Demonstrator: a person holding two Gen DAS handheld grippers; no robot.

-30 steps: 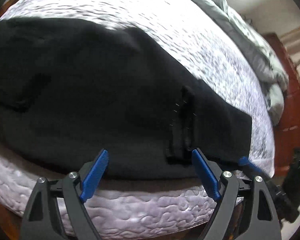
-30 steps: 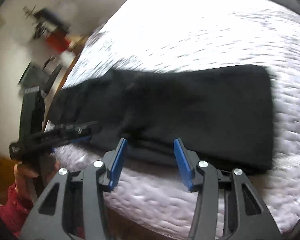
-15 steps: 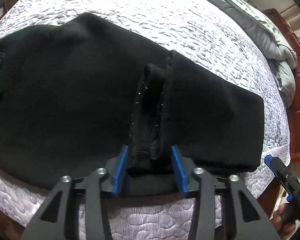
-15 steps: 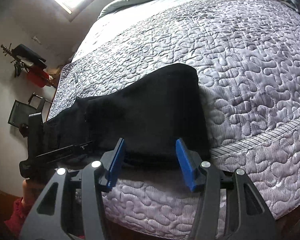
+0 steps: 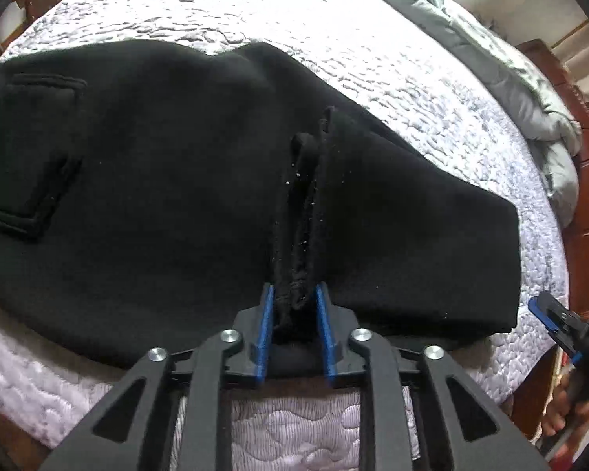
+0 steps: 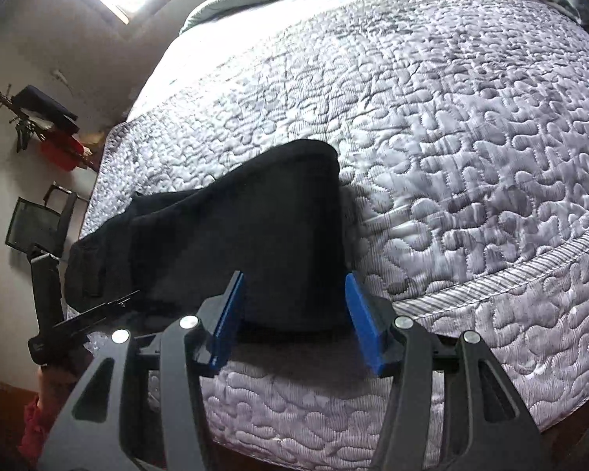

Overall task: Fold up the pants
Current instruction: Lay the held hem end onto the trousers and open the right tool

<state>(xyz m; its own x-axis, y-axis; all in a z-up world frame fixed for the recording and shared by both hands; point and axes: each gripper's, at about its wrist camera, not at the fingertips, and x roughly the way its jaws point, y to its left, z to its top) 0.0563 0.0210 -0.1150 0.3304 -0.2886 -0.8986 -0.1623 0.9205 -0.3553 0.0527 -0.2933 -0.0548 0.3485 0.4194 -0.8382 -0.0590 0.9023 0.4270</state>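
Black fleece pants (image 5: 157, 180) lie along the quilted grey mattress's (image 6: 451, 125) near edge — my left gripper (image 5: 293, 314) has just been closing, pinching their bunched fold; right gripper (image 6: 294, 314) open, straddling the folded end, room beyond.

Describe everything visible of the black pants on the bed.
The black pants look like thick fleece, lying folded lengthwise along the quilted bedspread near its front edge. A patch pocket shows at one end. The left gripper, jaws just closing, pinches a raised bunch of hem fabric. The right gripper straddles the folded end, pads apart.
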